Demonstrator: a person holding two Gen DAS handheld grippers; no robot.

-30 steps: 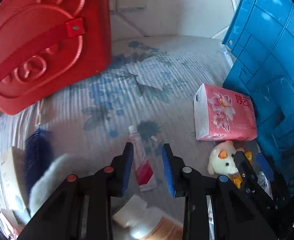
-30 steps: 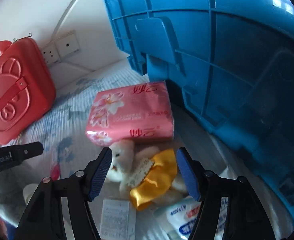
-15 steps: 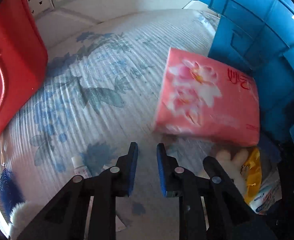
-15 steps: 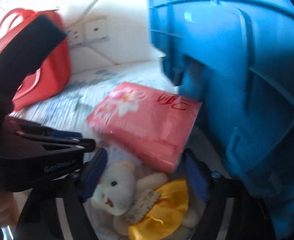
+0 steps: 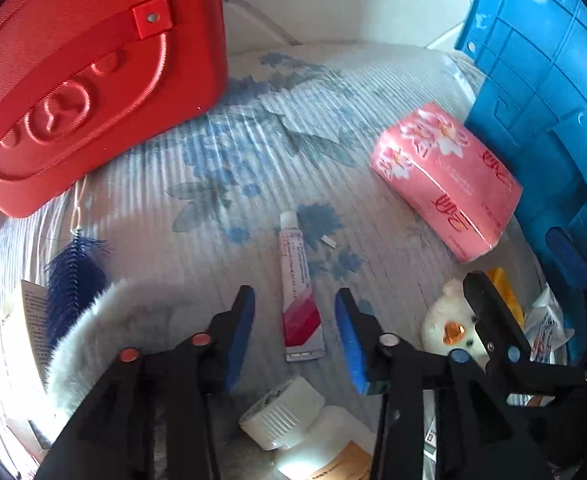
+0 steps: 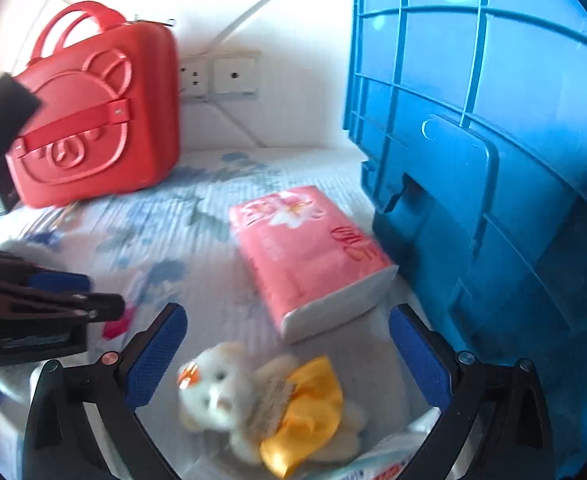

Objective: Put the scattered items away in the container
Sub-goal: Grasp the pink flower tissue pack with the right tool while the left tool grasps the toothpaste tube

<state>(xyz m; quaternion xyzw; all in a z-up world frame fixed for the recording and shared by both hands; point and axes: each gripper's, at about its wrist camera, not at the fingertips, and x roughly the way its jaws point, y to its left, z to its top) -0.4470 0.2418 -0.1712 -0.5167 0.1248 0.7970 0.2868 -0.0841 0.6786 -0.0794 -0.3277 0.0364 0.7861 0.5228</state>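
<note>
Several items lie loose, tissue pack (image 6: 309,256) included; my left hand-held gripper (image 5: 293,332) and right hand-held gripper (image 6: 285,356) are opening, both empty.

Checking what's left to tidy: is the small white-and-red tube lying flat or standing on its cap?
Lying flat. The small white-and-red tube rests lengthwise on the blue-flowered cloth, white cap pointing away from the camera.

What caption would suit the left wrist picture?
Left gripper, jaws opening, poised above a small tube lying on floral bedding.
</note>
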